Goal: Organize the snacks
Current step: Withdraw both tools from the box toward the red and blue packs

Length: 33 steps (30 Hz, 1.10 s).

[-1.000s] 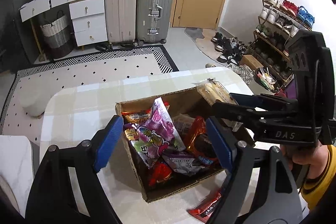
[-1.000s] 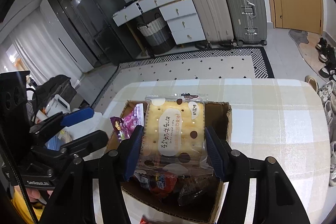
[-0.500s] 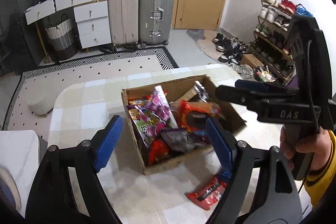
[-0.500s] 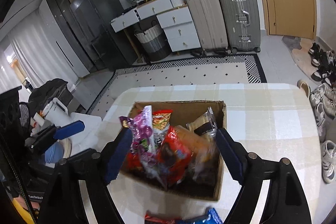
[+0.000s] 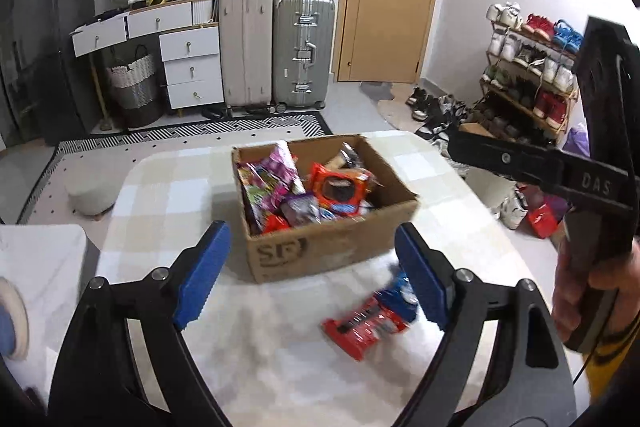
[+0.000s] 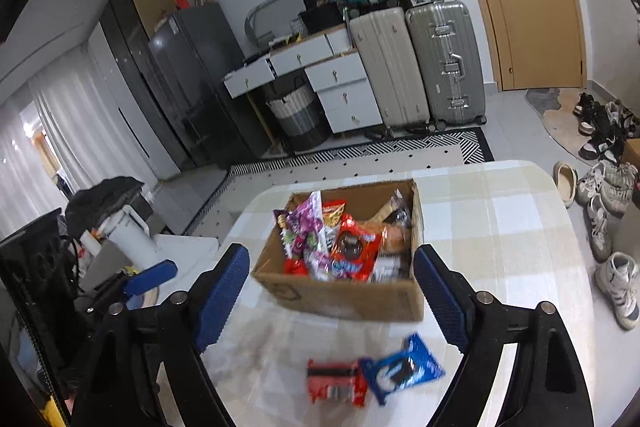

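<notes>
one box (image 6: 340, 297), two loose packets (image 6: 336, 381)

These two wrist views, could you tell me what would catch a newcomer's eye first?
The cardboard box in the middle of the checked table, crammed with bright snack packets. Next, the red packet and blue packet lying loose on the table in front of it, between the open right gripper fingers.

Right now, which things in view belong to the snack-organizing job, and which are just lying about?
Job:
cardboard box full of snacks
red packet on the table
blue packet touching it
left gripper and right gripper, both open, empty

Lying about:
suitcases
shoe rack
laundry basket
</notes>
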Tool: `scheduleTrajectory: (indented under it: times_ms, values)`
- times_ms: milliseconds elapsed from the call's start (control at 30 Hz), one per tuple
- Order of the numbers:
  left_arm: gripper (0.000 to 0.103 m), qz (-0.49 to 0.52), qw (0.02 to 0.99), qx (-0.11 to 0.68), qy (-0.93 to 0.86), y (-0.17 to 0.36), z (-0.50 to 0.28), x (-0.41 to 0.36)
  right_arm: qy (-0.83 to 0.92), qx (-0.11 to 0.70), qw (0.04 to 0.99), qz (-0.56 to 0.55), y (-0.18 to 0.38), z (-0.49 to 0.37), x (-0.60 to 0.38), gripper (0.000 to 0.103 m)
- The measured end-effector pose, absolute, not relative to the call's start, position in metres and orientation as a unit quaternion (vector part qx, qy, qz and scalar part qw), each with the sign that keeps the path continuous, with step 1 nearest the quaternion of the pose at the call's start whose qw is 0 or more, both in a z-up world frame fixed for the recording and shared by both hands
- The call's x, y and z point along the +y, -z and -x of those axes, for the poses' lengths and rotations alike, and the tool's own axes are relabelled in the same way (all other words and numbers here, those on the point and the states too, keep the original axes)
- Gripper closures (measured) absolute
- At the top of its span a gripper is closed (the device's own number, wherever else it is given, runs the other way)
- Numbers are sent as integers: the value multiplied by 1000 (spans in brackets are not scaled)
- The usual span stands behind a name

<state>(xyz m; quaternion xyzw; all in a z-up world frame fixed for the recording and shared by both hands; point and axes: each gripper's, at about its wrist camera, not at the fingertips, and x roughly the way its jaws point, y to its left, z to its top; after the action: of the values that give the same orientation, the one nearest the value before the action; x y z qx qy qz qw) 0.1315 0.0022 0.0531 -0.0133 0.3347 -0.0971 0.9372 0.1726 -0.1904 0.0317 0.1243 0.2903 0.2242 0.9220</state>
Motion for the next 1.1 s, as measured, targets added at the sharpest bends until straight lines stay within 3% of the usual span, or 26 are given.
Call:
scheduleTrajectory:
  times_ms: [233, 333, 433, 800, 1100]
  values:
    - [13, 28, 940, 328, 89, -53, -75, -11, -208, 274, 929, -137, -13, -107, -204, 7]
    - [1, 36, 943, 321, 85, -51, -50, -11, -212, 276, 926, -147, -1, -87, -208, 7]
    - [1, 41, 945, 312, 87, -51, -23, -11, -203, 272, 926, -163, 12, -61, -214, 2]
    - [1, 50, 940, 325, 84, -18, 38, -6, -196, 255, 938, -127, 53, -1, -212, 1]
    - [1, 57, 921, 378, 81, 39, 16, 2, -205, 274, 929, -143, 100, 2, -218, 1]
